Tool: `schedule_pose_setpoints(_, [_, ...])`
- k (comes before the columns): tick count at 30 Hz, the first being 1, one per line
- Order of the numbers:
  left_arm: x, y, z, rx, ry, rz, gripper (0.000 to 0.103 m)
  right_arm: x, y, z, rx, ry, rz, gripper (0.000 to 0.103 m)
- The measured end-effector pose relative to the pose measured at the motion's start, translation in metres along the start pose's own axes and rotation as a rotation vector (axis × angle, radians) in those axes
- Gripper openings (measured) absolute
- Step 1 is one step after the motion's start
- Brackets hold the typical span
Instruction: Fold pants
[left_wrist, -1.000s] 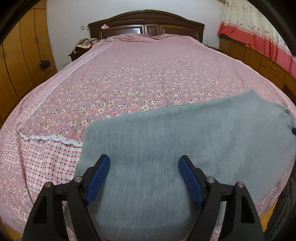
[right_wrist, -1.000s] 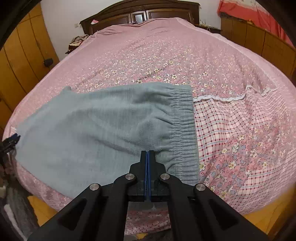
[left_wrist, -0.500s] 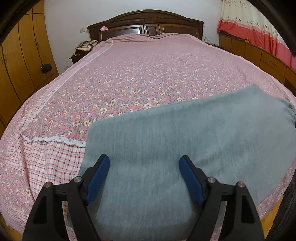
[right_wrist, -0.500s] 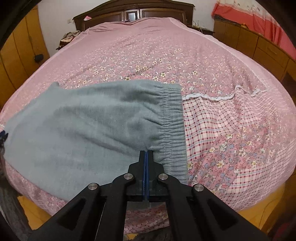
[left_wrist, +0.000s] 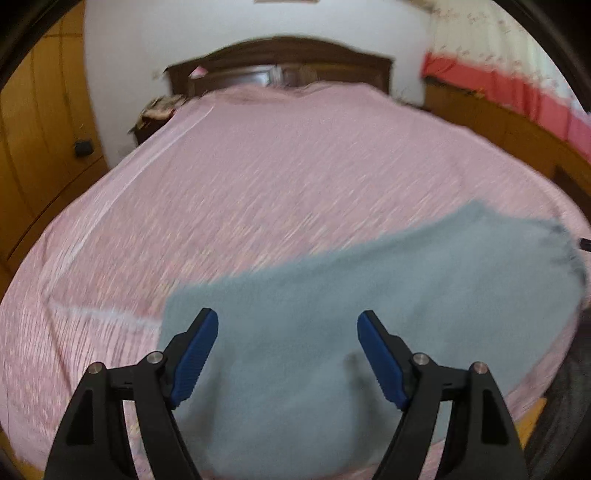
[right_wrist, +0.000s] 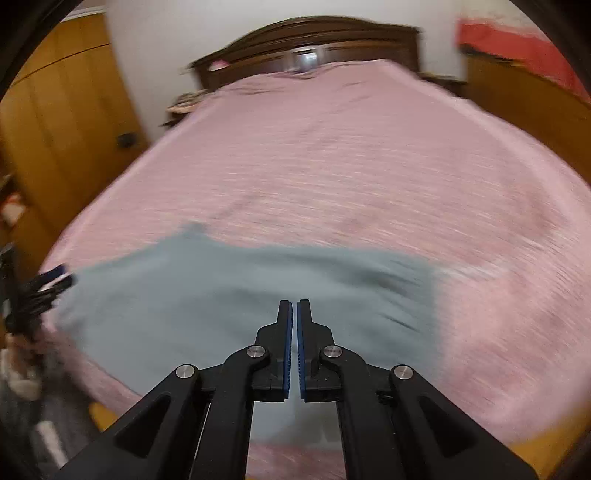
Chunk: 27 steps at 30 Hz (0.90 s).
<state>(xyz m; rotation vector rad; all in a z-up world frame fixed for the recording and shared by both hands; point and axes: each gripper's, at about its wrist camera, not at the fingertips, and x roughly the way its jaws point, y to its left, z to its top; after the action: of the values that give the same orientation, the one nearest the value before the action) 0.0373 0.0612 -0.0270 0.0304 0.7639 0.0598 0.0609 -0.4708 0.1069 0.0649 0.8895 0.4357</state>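
Pants (left_wrist: 369, 314), grey-blue and folded into a broad flat panel, lie across the near end of the bed (left_wrist: 277, 177), far from its dark wooden headboard (left_wrist: 280, 62). Above the pants the left gripper (left_wrist: 287, 325) hangs with its jaws spread wide and nothing between the blue pads. The right gripper (right_wrist: 294, 314), over the same cloth, shows only a thin slit between its jaws, which are opening with nothing visibly between them; both views are blurred.
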Motion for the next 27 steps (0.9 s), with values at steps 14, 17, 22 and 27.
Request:
schedule_pose_setpoints(14, [0.105, -0.165, 0.083, -0.009, 0.056, -0.381, 0.031, 0.151, 0.046, 0.043, 0.028, 0.066, 0.234, 0.001])
schedule_pose_setpoints(17, [0.121, -0.173, 0.079, -0.019, 0.085, -0.394, 0.028, 0.160, 0.042, 0.041, 0.028, 0.059, 0.240, 0.000])
schedule_pose_setpoints(22, [0.128, -0.174, 0.081, -0.018, 0.103, -0.389, 0.028, 0.151, 0.055, 0.047, 0.012, 0.003, 0.217, 0.000])
schedule_pose_setpoints(27, [0.119, -0.205, 0.093, 0.056, 0.071, -0.393, 0.028, 0.122, 0.048, 0.042, 0.019, -0.011, 0.167, 0.000])
